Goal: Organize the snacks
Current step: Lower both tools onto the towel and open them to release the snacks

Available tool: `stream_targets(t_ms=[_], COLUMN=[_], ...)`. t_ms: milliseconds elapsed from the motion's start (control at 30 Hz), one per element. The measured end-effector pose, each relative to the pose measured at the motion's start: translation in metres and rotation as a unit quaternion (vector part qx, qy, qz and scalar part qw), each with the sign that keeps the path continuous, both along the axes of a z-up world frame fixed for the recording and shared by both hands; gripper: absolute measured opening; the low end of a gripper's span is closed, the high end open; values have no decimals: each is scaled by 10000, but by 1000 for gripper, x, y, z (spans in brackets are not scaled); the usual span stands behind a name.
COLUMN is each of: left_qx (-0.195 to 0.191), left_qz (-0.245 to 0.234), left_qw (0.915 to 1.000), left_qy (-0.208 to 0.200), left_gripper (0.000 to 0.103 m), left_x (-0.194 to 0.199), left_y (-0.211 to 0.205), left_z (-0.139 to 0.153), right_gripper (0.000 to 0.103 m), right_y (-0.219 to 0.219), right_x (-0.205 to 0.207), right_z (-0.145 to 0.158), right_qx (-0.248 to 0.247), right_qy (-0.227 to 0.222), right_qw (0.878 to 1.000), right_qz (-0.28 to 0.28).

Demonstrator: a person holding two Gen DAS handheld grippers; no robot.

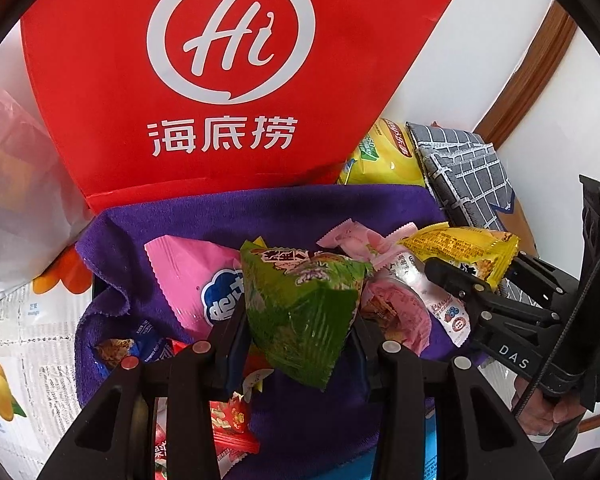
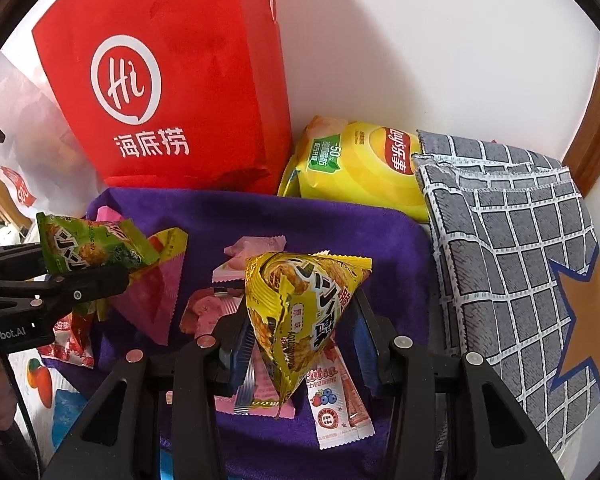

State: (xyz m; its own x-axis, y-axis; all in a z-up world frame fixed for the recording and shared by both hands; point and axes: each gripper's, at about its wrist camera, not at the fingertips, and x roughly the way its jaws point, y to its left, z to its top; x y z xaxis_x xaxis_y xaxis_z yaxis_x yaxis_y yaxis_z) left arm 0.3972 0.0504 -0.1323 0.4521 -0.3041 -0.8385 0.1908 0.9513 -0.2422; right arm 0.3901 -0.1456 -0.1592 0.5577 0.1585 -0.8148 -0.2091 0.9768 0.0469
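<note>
My left gripper (image 1: pixel 300 320) is shut on a green triangular snack packet (image 1: pixel 304 304) and holds it above the purple cloth (image 1: pixel 300 208). My right gripper (image 2: pixel 300 328) is shut on a yellow triangular snack packet (image 2: pixel 304 312) above the same cloth (image 2: pixel 340 220). In the left wrist view the right gripper (image 1: pixel 472 280) enters from the right with the yellow packet (image 1: pixel 460 248). In the right wrist view the left gripper (image 2: pixel 80 276) enters from the left with the green packet (image 2: pixel 88 248). Several pink, red and white packets lie loose on the cloth, such as a pink one (image 1: pixel 192 276).
A red paper bag (image 1: pixel 228 80) stands behind the cloth against the white wall. A yellow chip bag (image 2: pixel 360 168) lies at the back right. A folded grey checked cloth (image 2: pixel 512 248) lies on the right. A white plastic bag (image 1: pixel 16 184) sits at the left.
</note>
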Motion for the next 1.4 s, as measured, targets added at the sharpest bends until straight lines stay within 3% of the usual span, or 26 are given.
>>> stream_targets(t_ms=[767,1100,1400], left_qx=[14,247,189], left_qz=[-9,-71,-120], left_qw=[10000,9996,9997], left_qy=[-53,-94,-23], left_gripper=[40,47,54], left_x=[1,-2,-1], left_y=[-4,-14,-12], left_z=[-4,-7,-8], right_gripper=[45,45,45], right_y=[7,7,7], right_x=[6,6,5], right_z=[-20,-20,-19], right_qx=[-165,-213,-255], right_qy=[192,151,172], right_qw=[9996,9995,9994], right_qz=[113,161,164])
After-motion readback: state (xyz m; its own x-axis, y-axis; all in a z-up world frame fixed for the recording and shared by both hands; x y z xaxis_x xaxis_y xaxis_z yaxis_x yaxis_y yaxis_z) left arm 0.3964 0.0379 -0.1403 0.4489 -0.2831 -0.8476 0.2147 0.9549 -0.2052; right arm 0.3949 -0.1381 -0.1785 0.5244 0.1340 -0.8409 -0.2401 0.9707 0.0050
